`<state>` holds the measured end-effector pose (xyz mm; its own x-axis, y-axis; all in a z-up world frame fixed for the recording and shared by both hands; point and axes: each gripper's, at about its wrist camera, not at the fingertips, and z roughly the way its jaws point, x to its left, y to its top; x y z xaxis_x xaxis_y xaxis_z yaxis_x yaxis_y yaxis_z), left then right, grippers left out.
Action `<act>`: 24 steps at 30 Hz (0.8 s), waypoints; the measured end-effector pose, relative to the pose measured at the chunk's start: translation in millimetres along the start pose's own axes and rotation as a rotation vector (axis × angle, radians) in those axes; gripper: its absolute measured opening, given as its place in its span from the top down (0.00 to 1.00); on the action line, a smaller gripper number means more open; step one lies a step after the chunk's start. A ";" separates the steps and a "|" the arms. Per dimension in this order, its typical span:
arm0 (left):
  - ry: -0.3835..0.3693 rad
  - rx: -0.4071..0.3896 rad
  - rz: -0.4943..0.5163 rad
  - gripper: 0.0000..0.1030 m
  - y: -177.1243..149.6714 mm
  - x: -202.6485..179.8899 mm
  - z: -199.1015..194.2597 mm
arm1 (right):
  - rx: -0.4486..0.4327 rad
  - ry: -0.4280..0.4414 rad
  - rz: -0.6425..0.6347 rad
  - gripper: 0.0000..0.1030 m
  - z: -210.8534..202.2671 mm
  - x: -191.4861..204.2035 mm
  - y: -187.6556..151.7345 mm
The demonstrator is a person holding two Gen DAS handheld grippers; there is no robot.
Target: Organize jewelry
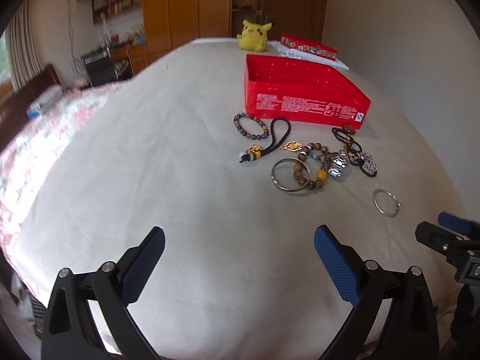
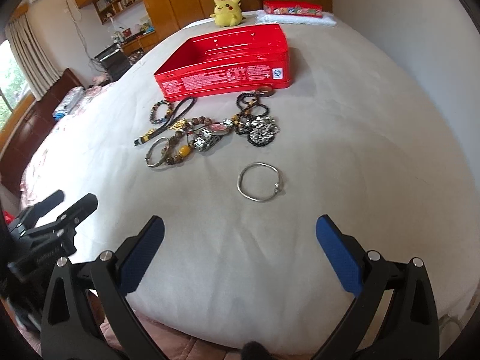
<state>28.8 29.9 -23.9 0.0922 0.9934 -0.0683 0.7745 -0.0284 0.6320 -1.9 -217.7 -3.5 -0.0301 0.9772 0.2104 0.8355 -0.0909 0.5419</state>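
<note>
An empty red tin box (image 1: 303, 90) (image 2: 228, 60) lies on a pale cloth. In front of it sits a heap of jewelry: a dark bead bracelet (image 1: 250, 126) (image 2: 160, 111), a black cord charm (image 1: 264, 144), a silver bangle (image 1: 289, 178) (image 2: 157, 151), a brown bead bracelet (image 1: 312, 168), a watch (image 2: 210, 136) and a black necklace with pendant (image 1: 367, 163) (image 2: 261, 130). A thin silver bangle (image 2: 260, 181) (image 1: 386, 203) lies alone nearer me. My left gripper (image 1: 239, 237) is open over bare cloth. My right gripper (image 2: 240, 228) is open just short of the thin bangle.
A yellow plush toy (image 1: 253, 36) (image 2: 226, 10) and a second red box (image 1: 309, 46) (image 2: 292, 9) on a white cloth sit at the far end. Each gripper shows at the edge of the other's view. Wardrobes, shelves and a wall lie beyond.
</note>
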 end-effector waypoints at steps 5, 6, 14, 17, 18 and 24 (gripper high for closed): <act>-0.057 0.091 -0.090 0.04 22.8 28.6 17.7 | 0.082 0.094 0.021 0.03 15.6 -11.1 12.0; -0.057 0.097 -0.093 0.04 28.8 32.4 21.7 | 0.095 0.110 0.025 0.03 18.7 -13.5 15.4; -0.023 0.196 -0.094 0.08 96.9 34.6 78.7 | 0.129 0.156 0.067 0.03 31.6 -31.7 44.2; 0.019 0.258 -0.110 0.23 120.7 36.7 111.4 | 0.123 0.149 0.067 0.03 36.3 -36.1 51.7; 0.013 0.283 -0.118 0.26 126.5 37.4 121.6 | 0.123 0.149 0.067 0.03 37.6 -37.3 53.4; 0.013 0.330 -0.101 0.27 143.0 29.6 150.3 | 0.155 0.146 0.073 0.05 52.8 -45.2 62.0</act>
<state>236.4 38.5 -51.6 -0.0015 0.9943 -0.1062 0.9400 0.0377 0.3390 80.1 -257.4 -22.3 -0.0361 0.9298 0.3662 0.9123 -0.1190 0.3920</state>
